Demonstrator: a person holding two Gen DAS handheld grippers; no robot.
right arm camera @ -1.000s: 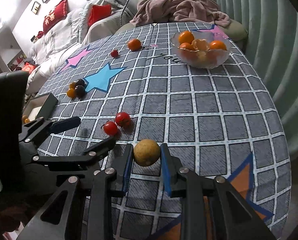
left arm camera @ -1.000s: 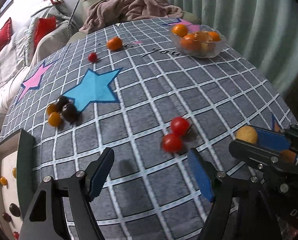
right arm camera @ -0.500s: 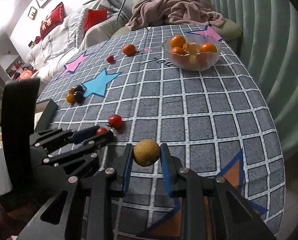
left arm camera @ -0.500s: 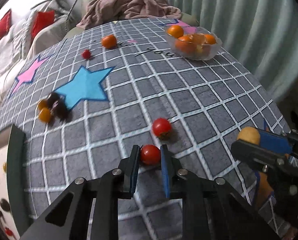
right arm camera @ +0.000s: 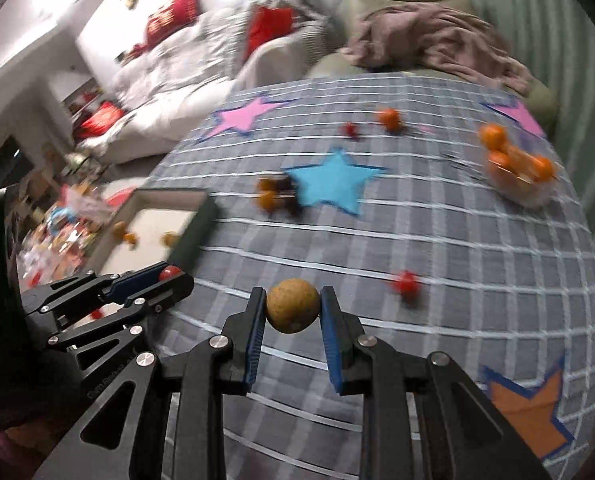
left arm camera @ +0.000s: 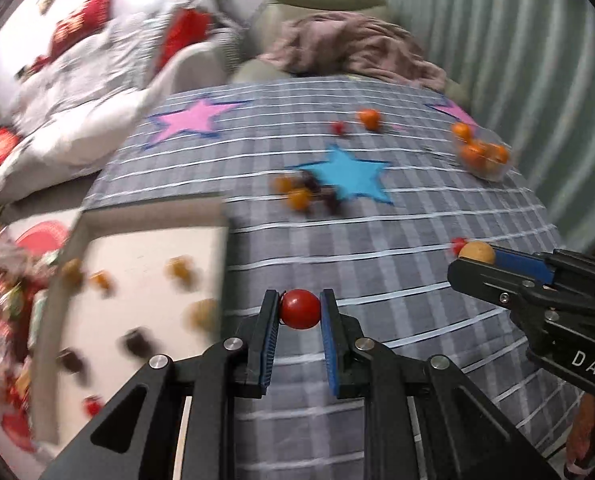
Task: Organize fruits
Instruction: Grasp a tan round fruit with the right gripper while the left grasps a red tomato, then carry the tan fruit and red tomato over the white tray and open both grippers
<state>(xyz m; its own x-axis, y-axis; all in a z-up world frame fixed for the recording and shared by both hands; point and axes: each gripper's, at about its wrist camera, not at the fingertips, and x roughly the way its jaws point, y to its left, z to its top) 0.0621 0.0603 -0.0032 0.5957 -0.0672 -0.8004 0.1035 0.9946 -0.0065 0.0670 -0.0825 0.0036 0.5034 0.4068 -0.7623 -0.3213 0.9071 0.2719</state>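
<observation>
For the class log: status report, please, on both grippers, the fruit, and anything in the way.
Left gripper shut on red tomato. Right gripper shut on tan round fruit. Tray lies left; nothing visibly blocks it.

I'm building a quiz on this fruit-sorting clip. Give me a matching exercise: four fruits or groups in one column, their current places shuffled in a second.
Things:
1. red tomato
2. tan round fruit
3. oranges
4. lone red tomato

Places:
A. in the clear bowl
B. loose on the gridded cloth
C. in the left gripper
D. in the right gripper

Pairs: 1-C, 2-D, 3-A, 4-B
</observation>
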